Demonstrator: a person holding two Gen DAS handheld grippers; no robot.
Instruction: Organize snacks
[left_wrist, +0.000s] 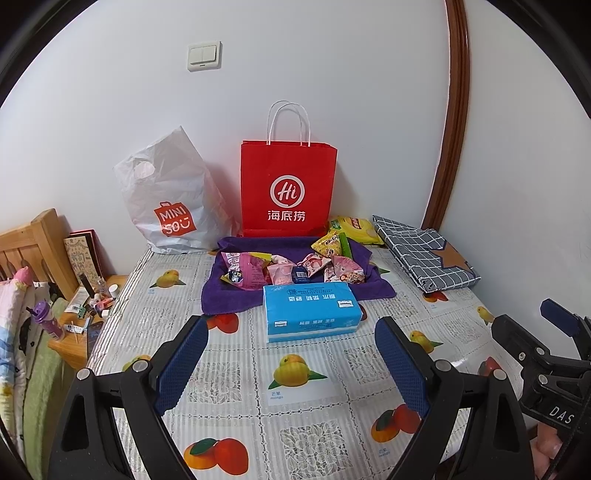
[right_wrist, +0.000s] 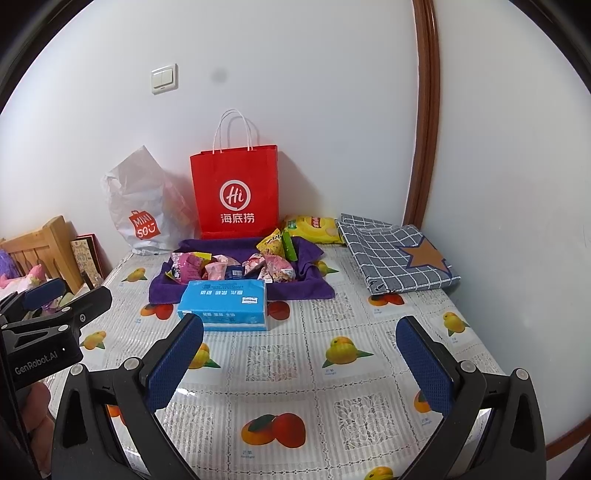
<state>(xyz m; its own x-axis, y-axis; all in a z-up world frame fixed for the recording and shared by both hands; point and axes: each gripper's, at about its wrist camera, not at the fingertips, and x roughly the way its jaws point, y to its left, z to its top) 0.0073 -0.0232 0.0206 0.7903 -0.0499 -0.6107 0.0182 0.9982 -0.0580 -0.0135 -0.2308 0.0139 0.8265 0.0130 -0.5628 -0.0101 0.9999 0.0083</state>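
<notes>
Both grippers, left (left_wrist: 291, 363) and right (right_wrist: 301, 363), hold jaws wide apart, empty, before the snacks (left_wrist: 284, 269).

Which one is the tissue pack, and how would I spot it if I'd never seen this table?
Find the red paper bag standing against the wall. In front of it lies a purple towel piled with snack packets, and touching the towel's near edge is the tissue pack. It is the only bright blue, box-shaped thing there; the snacks are small, crinkly, pink and yellow.
</notes>
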